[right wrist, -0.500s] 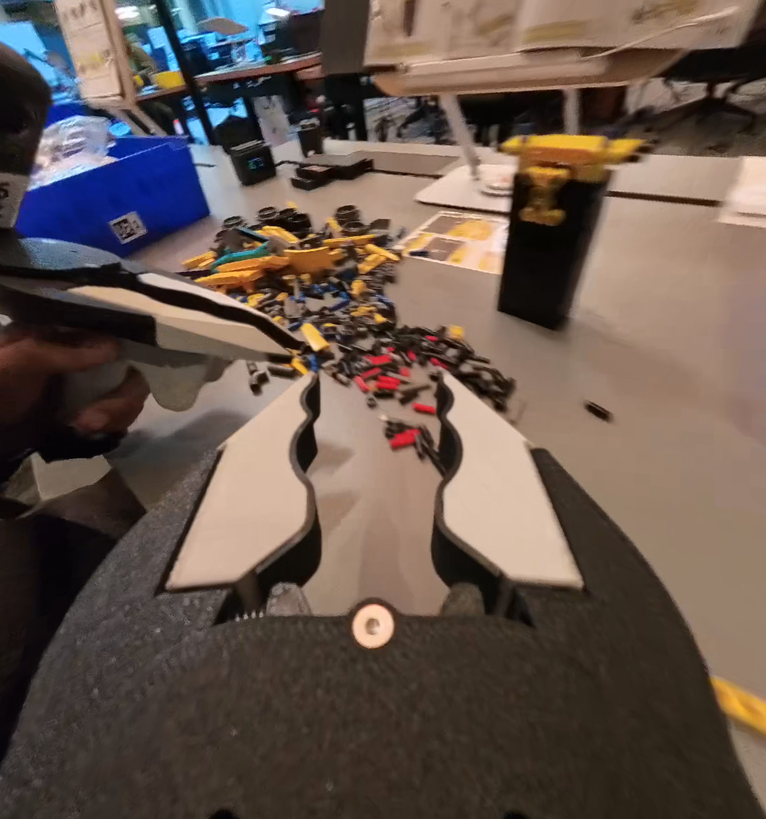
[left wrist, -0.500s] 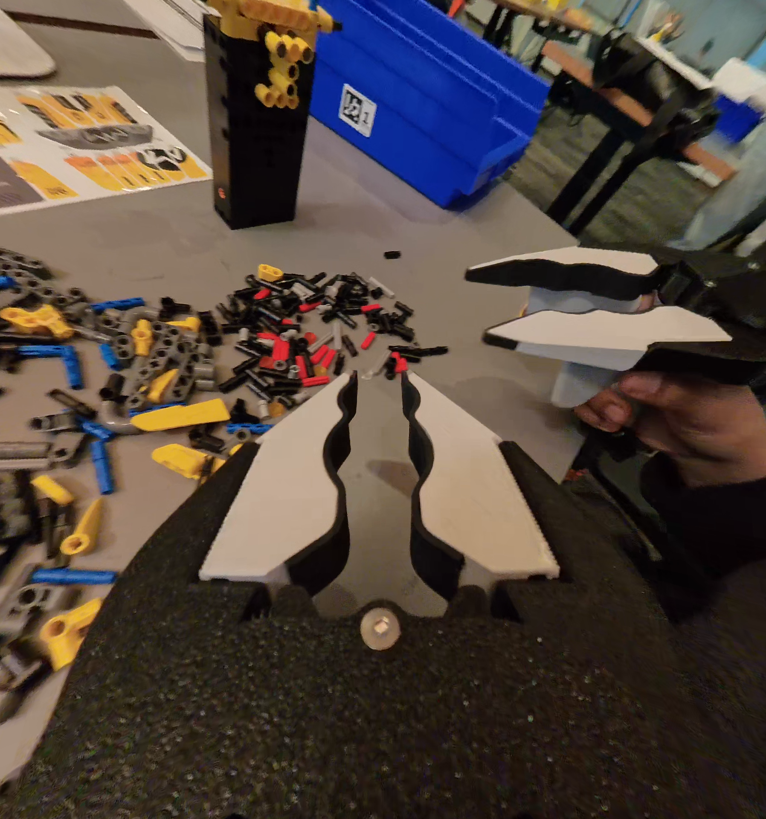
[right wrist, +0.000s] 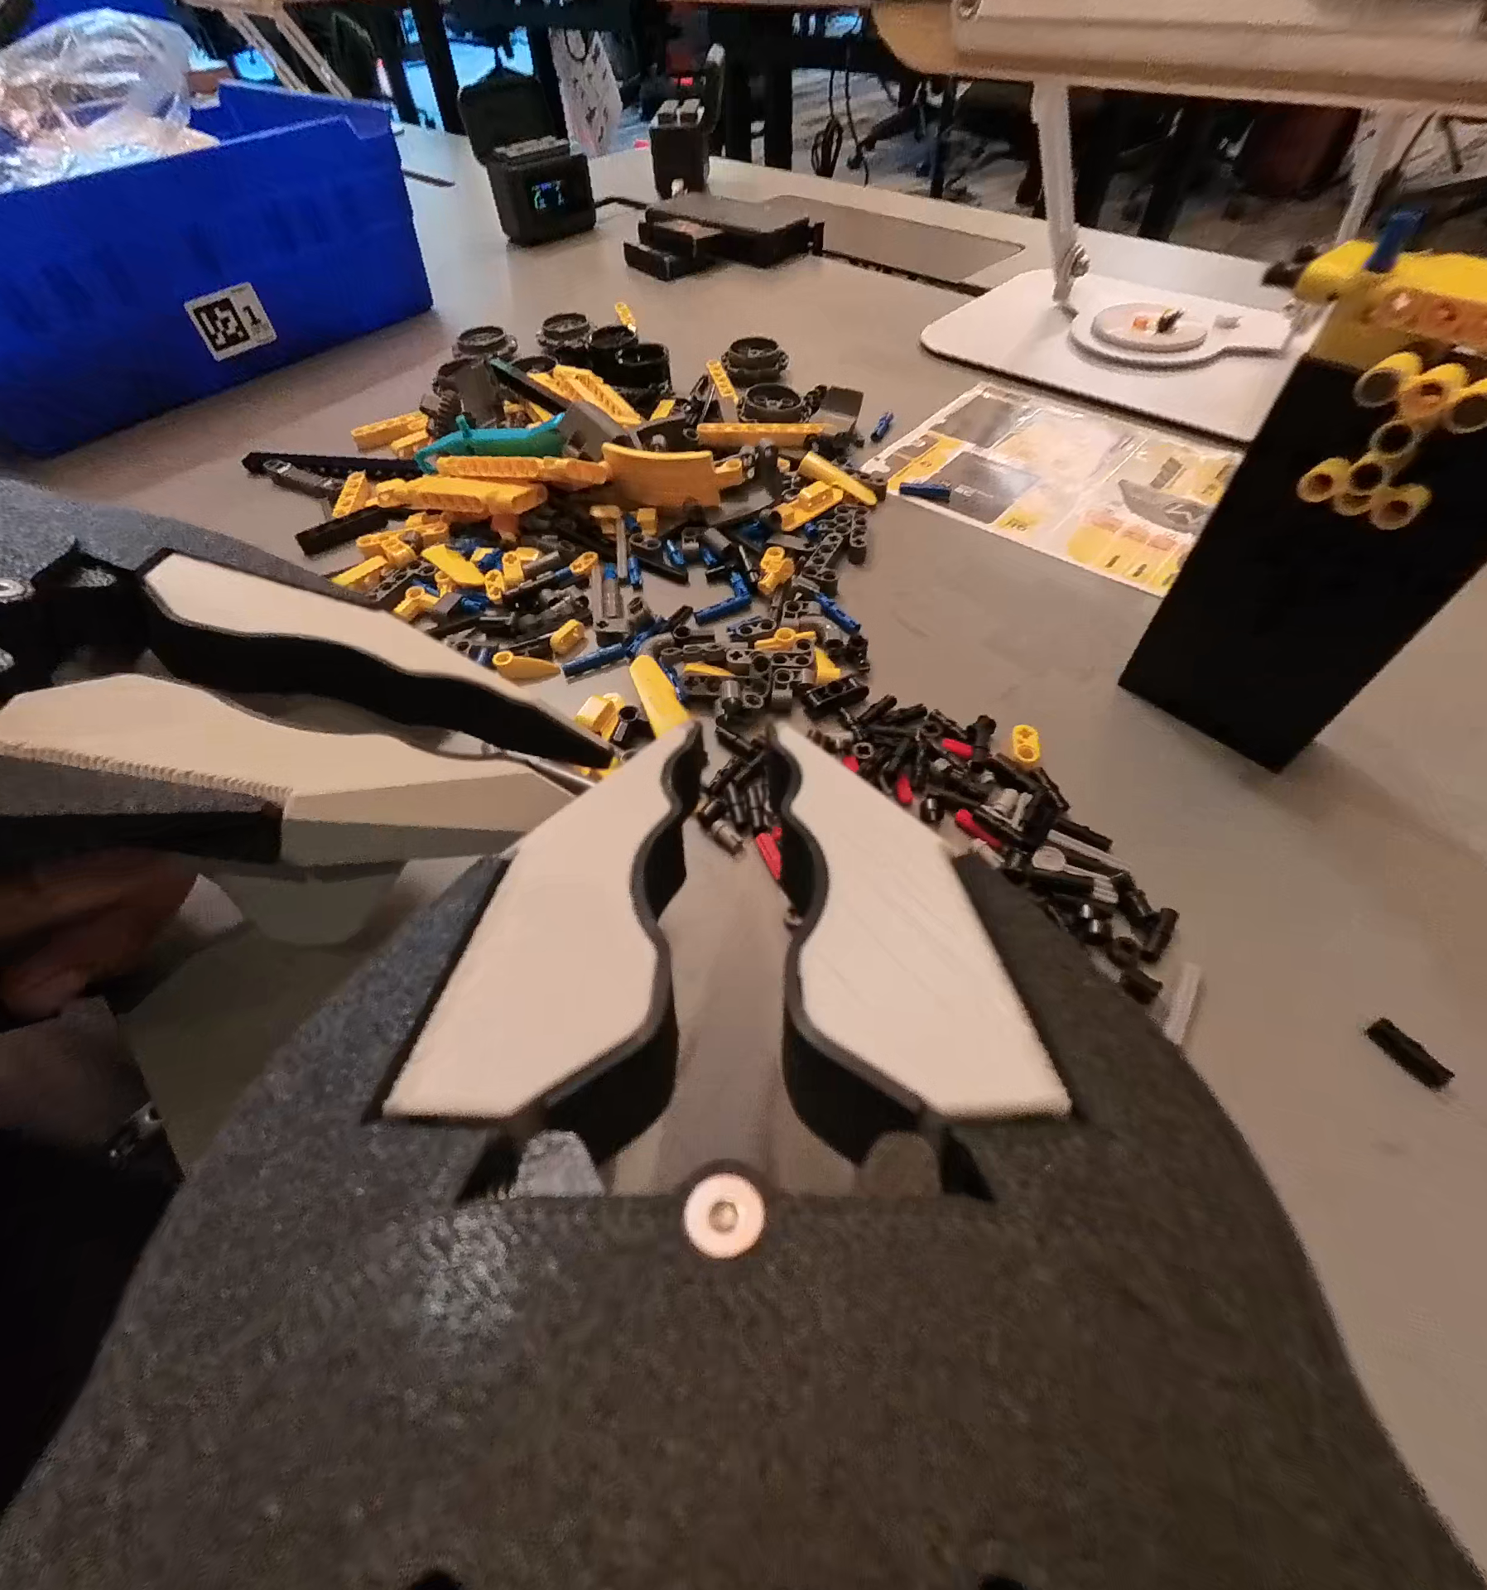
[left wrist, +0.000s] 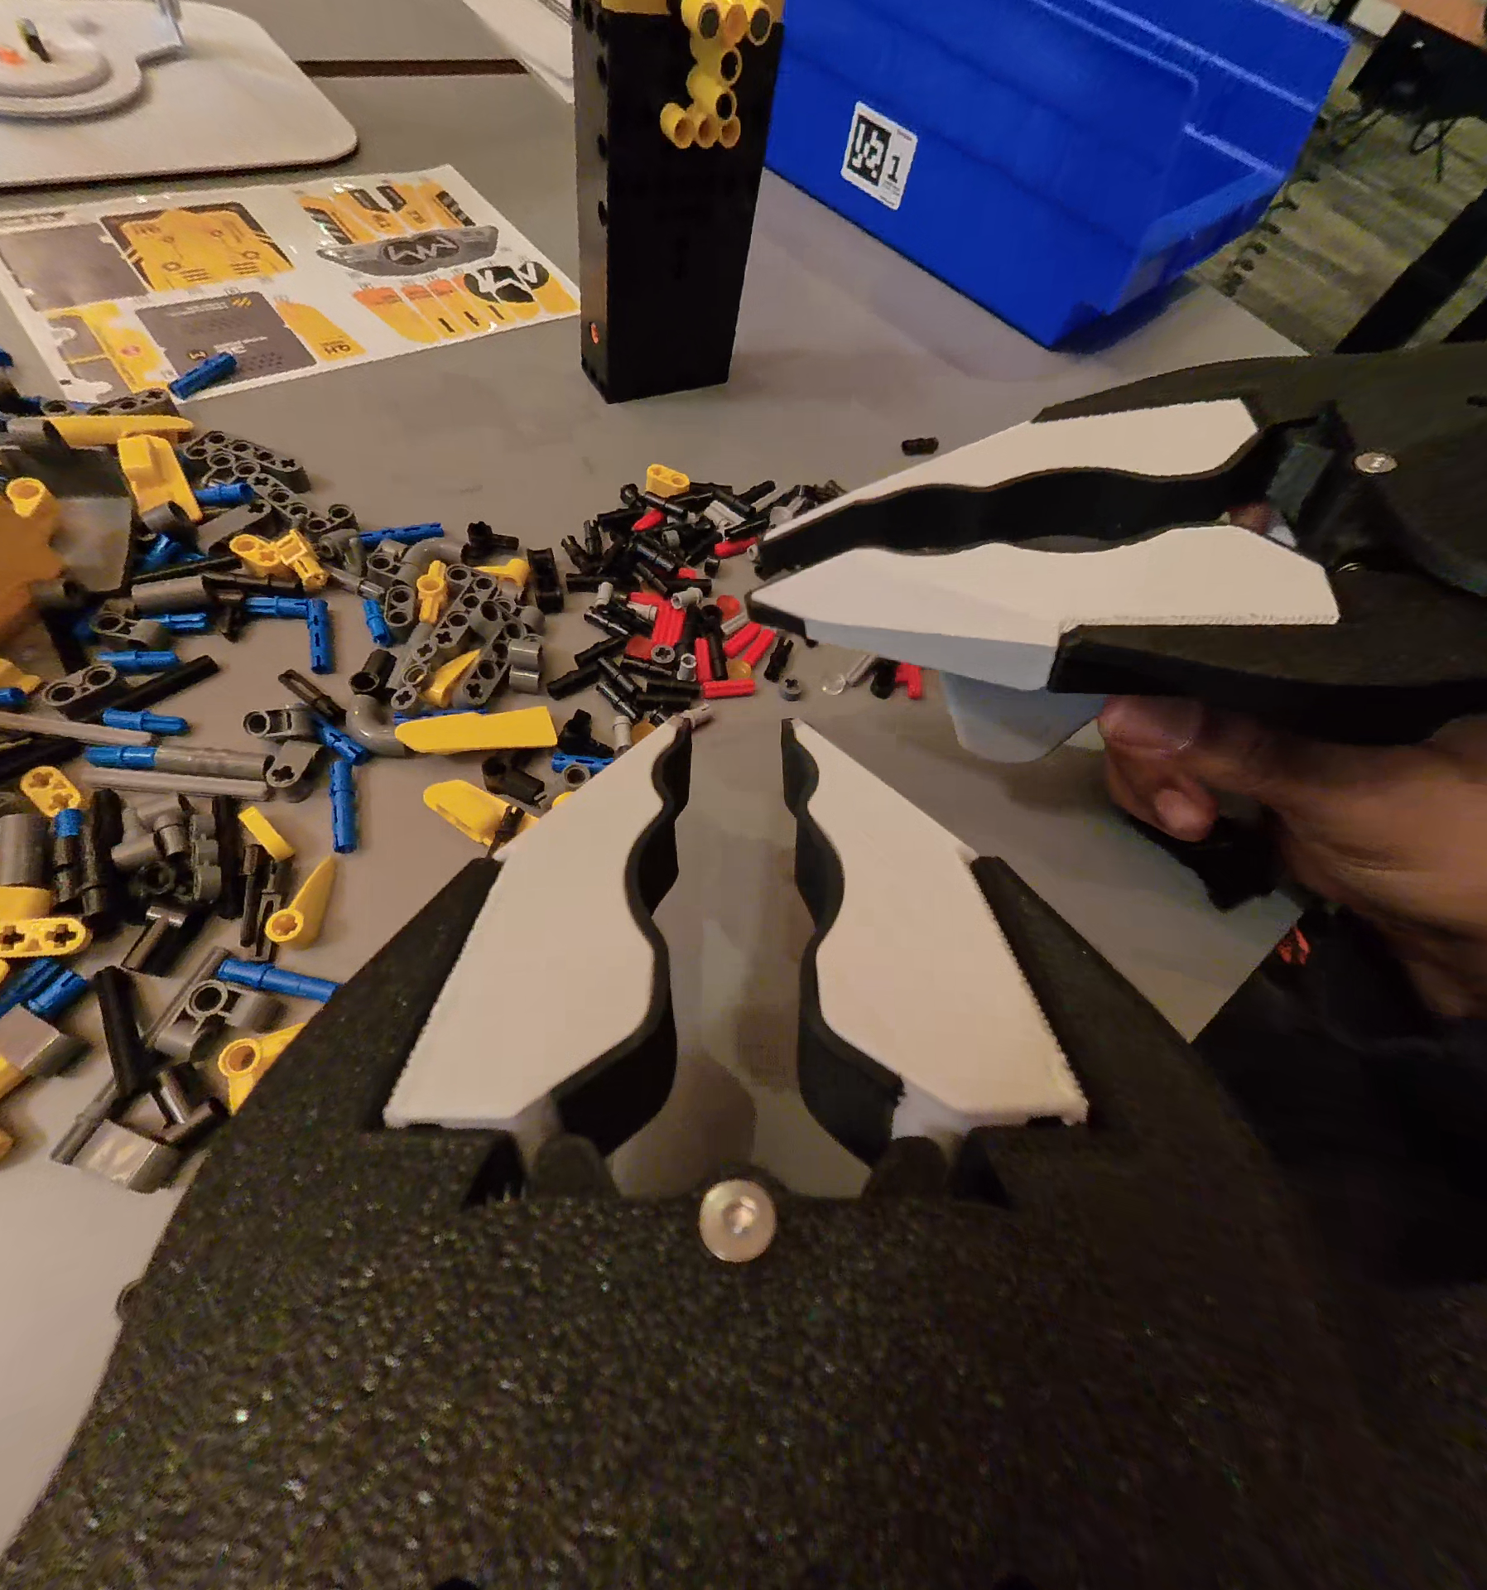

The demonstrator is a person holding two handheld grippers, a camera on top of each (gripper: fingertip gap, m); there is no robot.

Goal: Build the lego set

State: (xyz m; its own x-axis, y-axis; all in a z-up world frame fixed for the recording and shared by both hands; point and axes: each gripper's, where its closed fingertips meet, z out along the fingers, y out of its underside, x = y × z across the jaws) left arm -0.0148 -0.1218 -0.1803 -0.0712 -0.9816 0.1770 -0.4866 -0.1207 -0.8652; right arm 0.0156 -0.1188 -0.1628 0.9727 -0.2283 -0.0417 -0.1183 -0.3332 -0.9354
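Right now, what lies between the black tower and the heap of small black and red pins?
Only bare grey table, shown in the left wrist view; one stray black pin lies off to the side.

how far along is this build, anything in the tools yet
Done: the tall black block tower carries a few yellow holed connector pieces near its top. In hand: nothing. The left tool and right tool are both open and empty, tips by the small black and red pins. Left: loose yellow, blue and grey plastic parts lie scattered on the grey table.
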